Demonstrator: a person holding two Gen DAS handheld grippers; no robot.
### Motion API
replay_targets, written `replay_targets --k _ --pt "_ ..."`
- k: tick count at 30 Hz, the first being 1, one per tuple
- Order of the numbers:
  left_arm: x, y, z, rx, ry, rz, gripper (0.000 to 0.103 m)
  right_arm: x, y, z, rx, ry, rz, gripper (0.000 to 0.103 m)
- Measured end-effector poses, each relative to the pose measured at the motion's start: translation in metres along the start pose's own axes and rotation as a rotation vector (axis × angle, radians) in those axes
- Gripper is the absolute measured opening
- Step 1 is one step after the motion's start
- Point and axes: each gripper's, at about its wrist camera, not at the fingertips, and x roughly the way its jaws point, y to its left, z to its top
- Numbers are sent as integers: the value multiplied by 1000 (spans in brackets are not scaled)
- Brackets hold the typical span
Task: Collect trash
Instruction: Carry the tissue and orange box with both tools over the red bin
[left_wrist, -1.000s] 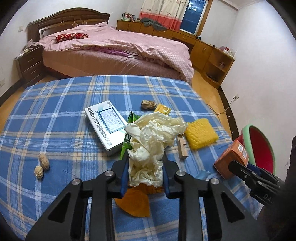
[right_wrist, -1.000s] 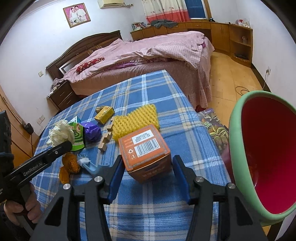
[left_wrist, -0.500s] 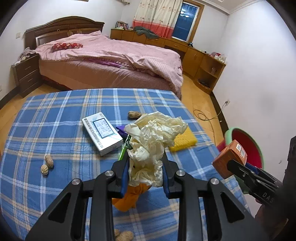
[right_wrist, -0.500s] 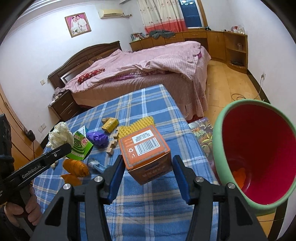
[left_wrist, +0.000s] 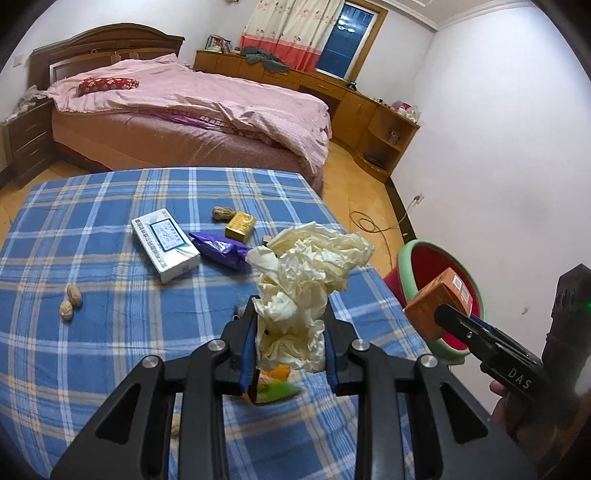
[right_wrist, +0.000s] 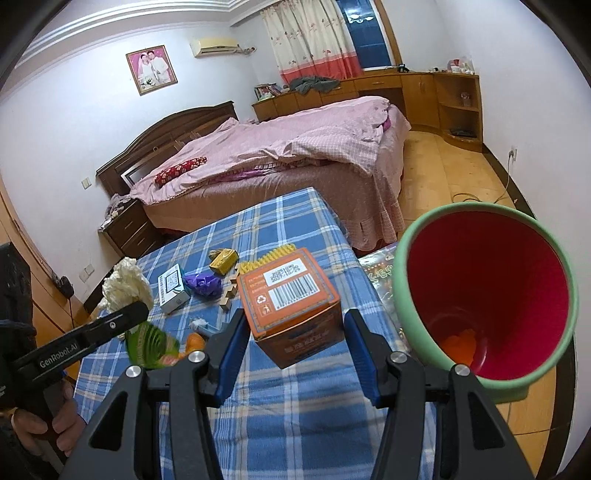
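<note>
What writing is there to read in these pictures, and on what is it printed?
"GenRobot.AI": on the side of the left tool, seen from the right wrist.
"DAS": on the side of the right tool, seen from the left wrist; any further letters are hidden.
Orange box: a barcode, a QR code and a recycling sign; its small print is too small to read.
White box: print too blurred to read.
Yellow box: unreadable.

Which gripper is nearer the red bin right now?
Right. The right gripper, shut on the orange box, hangs just beside the red bin. The left gripper, holding crumpled paper, is farther back over the table.
</note>
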Motion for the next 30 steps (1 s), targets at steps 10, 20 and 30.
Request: replay_targets --k 10,20,30 --pt "5 -14 -22 11 71 -62 29 -20 -10 -10 27 -24 -13 56" --pt "-1 -36 -22 76 50 -44 29 -37 -25 -13 53 -49 -42 56" --pt "19 -80 -9 156 50 -57 29 -58 -58 -5 72 -82 -131 56"
